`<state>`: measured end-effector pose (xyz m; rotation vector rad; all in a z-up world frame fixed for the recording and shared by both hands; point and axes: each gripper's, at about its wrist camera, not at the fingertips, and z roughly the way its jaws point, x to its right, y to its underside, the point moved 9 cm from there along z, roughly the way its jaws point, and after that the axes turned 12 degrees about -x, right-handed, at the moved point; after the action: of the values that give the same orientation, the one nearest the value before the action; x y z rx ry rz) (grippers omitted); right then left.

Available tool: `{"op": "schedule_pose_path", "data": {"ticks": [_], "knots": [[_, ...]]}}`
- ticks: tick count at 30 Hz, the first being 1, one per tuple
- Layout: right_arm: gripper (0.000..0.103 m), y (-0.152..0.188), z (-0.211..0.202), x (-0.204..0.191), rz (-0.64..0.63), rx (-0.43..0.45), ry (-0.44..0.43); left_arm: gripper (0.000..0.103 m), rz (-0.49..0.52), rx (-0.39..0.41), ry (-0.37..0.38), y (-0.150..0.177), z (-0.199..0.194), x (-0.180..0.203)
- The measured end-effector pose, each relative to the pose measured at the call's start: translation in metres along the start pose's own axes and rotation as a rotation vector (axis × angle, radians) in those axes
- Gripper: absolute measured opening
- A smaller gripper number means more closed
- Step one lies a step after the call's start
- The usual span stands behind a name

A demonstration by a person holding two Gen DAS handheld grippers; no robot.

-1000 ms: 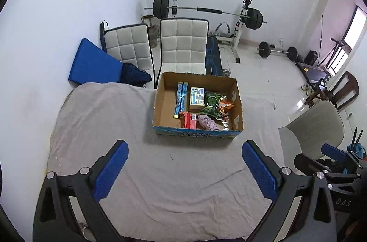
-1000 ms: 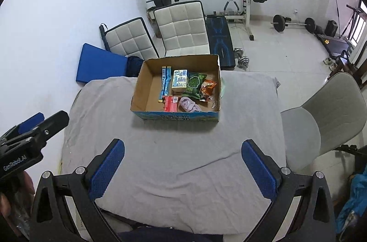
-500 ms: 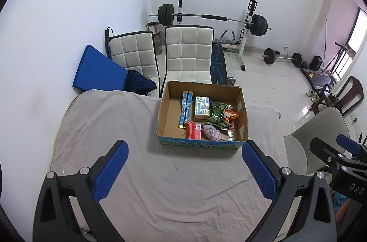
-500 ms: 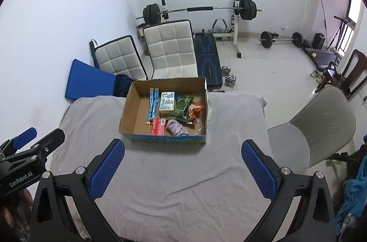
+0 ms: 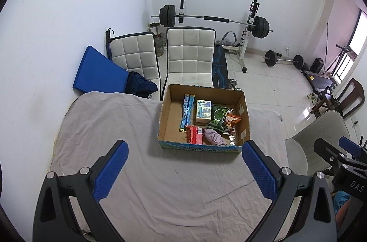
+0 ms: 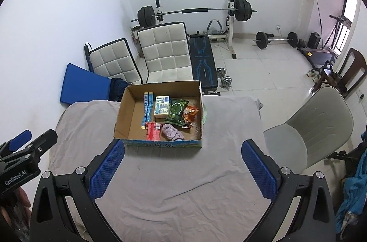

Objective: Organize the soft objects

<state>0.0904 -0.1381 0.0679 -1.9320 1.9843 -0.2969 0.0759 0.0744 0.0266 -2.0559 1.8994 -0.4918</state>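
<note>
Left gripper (image 5: pixel 184 169) wide open, holding nothing, above the near part of the grey-covered counter (image 5: pixel 160 191). Right gripper (image 6: pixel 183 166) likewise wide open and empty. Cardboard box (image 5: pixel 165 118) on the counter, beyond both grippers, well apart from the fingertips. Inside: pink cloth (image 5: pixel 214 136) at the near wall, beside a red packet (image 5: pixel 195 137); green bag (image 5: pixel 218 118) and blue strip (image 5: pixel 187 112) farther in.

Print on the cardboard box (image 6: pixel 160 143) front too small to read — right gripper (image 5: pixel 339 155) cut off at 3 o'clock, pale plate (image 6: pixel 204 114) half hidden behind box wall
</note>
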Motion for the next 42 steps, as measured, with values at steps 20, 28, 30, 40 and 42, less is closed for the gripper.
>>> {"op": "schedule_pose_path", "data": {"ticks": [20, 28, 30, 40, 42], "knots": [[0.103, 0.005, 0.010, 0.002, 0.004, -0.012, 0.002, 0.102, 0.018, -0.016, -0.003, -0.001, 0.013, 0.001], [0.103, 0.007, 0.009, 0.000, -0.016, 0.000, 0.009, 0.102, 0.019, -0.017, 0.001, -0.002, 0.013, 0.003], [0.103, 0.007, 0.008, 0.000, -0.018, 0.007, 0.019, 0.102, 0.020, -0.015, -0.004, -0.002, 0.013, 0.003], [0.103, 0.003, 0.000, -0.004, -0.036, 0.038, 0.070, 0.102, 0.036, -0.002, -0.030, -0.006, 0.016, 0.003], [0.103, 0.002, -0.002, -0.005, -0.039, 0.042, 0.076, 0.102, 0.037, -0.002, -0.030, -0.007, 0.016, 0.003]]}}
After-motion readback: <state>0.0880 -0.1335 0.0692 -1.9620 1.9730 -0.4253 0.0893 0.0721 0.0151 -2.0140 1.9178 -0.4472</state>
